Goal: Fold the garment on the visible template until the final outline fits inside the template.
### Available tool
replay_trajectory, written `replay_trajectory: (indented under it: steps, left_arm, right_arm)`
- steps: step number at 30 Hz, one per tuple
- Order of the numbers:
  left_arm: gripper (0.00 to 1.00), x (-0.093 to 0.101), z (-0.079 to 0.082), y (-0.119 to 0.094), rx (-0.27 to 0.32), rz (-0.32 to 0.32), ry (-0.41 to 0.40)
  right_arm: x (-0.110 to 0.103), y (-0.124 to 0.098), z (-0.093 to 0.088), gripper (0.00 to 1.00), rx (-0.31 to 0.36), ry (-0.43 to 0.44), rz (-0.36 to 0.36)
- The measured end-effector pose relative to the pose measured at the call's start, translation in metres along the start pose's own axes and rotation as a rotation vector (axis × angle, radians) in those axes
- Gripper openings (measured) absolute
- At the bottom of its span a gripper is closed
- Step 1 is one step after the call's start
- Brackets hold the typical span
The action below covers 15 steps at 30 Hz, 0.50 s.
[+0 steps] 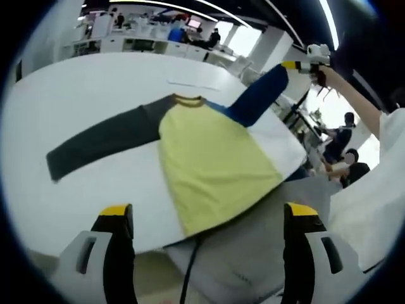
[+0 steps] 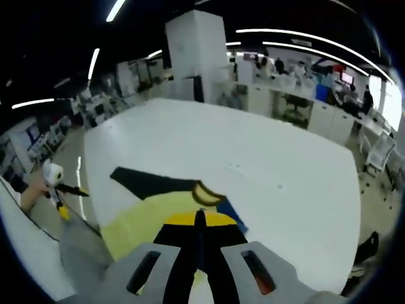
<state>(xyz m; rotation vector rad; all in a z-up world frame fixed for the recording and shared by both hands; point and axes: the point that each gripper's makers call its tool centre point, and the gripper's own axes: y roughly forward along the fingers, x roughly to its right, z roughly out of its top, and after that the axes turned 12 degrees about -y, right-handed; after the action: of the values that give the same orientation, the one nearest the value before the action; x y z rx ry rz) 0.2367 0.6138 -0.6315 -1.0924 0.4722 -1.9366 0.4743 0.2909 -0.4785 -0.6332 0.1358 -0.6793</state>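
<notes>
A shirt with a yellow body (image 1: 212, 164), a dark grey sleeve (image 1: 101, 142) and a blue sleeve (image 1: 259, 95) lies on a white table (image 1: 95, 88). Its hem reaches the near table edge. My right gripper (image 1: 309, 58) holds the blue sleeve's end up above the table, to the upper right in the left gripper view. The right gripper view has its jaws pressed together (image 2: 199, 218) over the yellow body (image 2: 136, 221), beside the collar (image 2: 205, 193) and a bit of blue sleeve (image 2: 233, 214). My left gripper (image 1: 209, 212) hovers open before the hem, nothing between its jaws.
A thin pale strip (image 1: 190, 83) lies on the table beyond the collar. The person's grey trousers (image 1: 253, 253) and white sleeve (image 1: 373, 190) are at the near edge. Desks and people (image 1: 345, 136) fill the office behind. The left gripper (image 2: 54, 174) shows at the left.
</notes>
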Motion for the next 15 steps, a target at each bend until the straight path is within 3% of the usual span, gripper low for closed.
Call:
replay_trajectory:
  steps: [9,15]
  left_arm:
    - [0.95,-0.006,-0.006,-0.012,0.019,0.022,-0.018]
    - [0.95,-0.007,-0.014,-0.017,0.022,0.031,-0.032]
  right_arm:
    - [-0.028,0.029,0.017,0.02,0.027,0.005,0.069]
    - [-0.032,0.042,0.024,0.02,0.034,0.009,0.095]
